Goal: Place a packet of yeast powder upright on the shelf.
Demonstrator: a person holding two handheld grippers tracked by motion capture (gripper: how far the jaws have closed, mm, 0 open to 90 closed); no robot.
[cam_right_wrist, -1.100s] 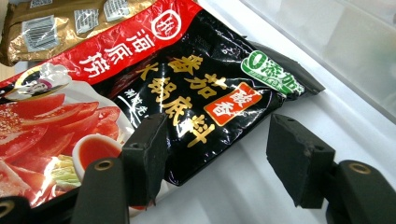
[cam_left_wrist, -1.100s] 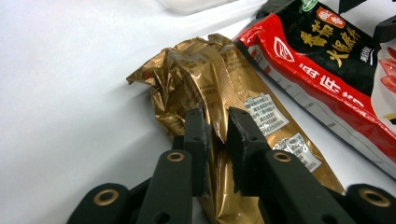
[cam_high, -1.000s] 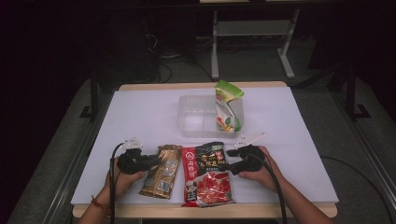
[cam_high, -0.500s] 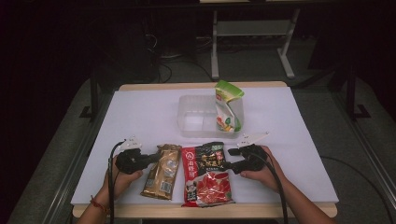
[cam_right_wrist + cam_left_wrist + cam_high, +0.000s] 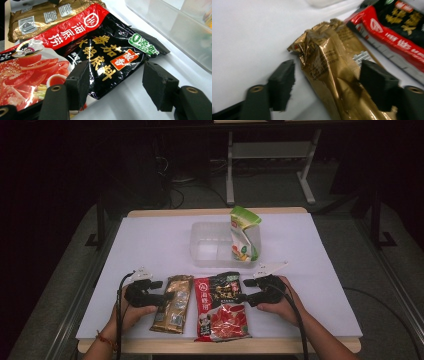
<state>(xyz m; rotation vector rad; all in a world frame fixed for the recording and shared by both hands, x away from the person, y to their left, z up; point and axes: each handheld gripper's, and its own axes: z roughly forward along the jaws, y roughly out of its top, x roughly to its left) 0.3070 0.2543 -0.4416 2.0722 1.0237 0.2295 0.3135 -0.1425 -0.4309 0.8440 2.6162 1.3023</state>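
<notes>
In the high view, the gold packet (image 5: pixel 173 303) lies flat on the white table (image 5: pixel 150 245) near the front edge, with its long axis running from front to back. The left gripper (image 5: pixel 162 297) is at its left edge, so the left hand (image 5: pixel 131 312) is the nearer one. The red and black sauce pouch (image 5: pixel 222 306) lies just beside the packet on the right, and the right gripper (image 5: pixel 243 298) rests at the pouch's right edge. Behind them, a clear box (image 5: pixel 210 245) holds a green carton (image 5: pixel 243 235).

In the left gripper view, the jaws have just been opening and now stand spread. The gold packet (image 5: pixel 332 72) lies between them with its crumpled end pointing away; the pads do not press on it. The picture is a little blurred.

In the right gripper view, the jaws are spread around a corner of the sauce pouch (image 5: pixel 82 52) without gripping it. The pouch's far left part is cut off.
</notes>
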